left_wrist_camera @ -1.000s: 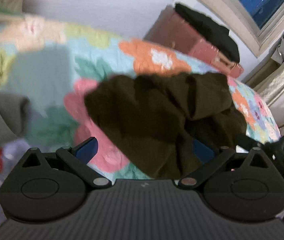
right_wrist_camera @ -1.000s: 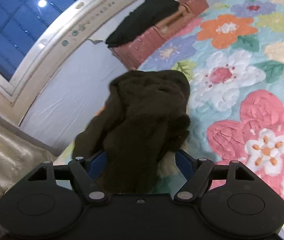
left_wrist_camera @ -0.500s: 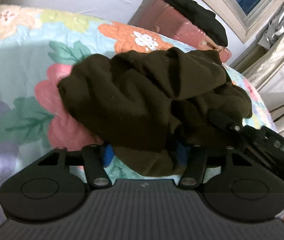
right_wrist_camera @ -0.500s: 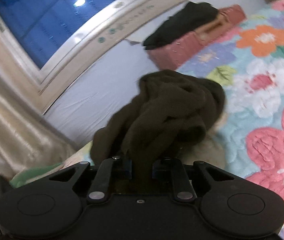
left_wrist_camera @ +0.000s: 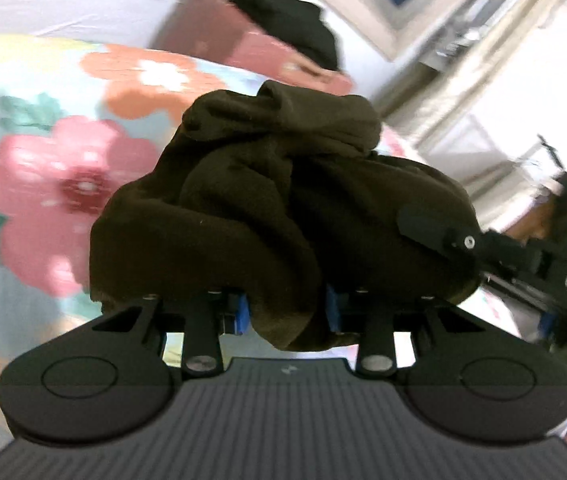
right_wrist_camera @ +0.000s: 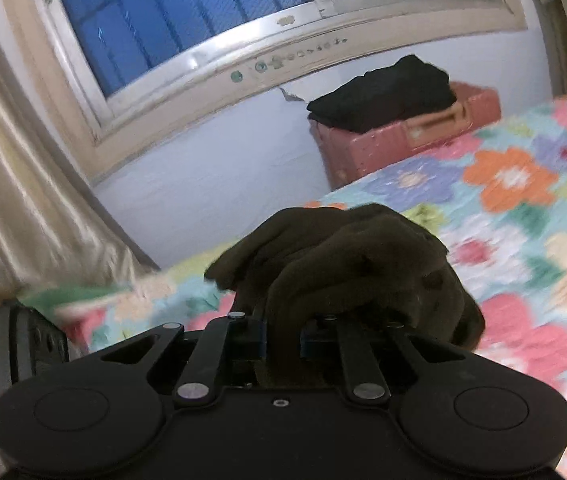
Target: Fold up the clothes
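Now both tools grip the same bunched dark brown garment. The left hand-held gripper has its blue-padded fingers drawn in on a hanging fold of the cloth, which bulges up over them in a crumpled heap. The right hand-held gripper is likewise closed on a thick twist of the garment, its fingers pressed against the cloth from either side. In the left wrist view the other tool reaches in from the right and touches the bundle's right flank. The garment is held above a bed with a floral quilt, near its far left part. Beyond the bed's far edge sits a pink suitcase with a folded black garment on top. A window with a curtain lies behind.
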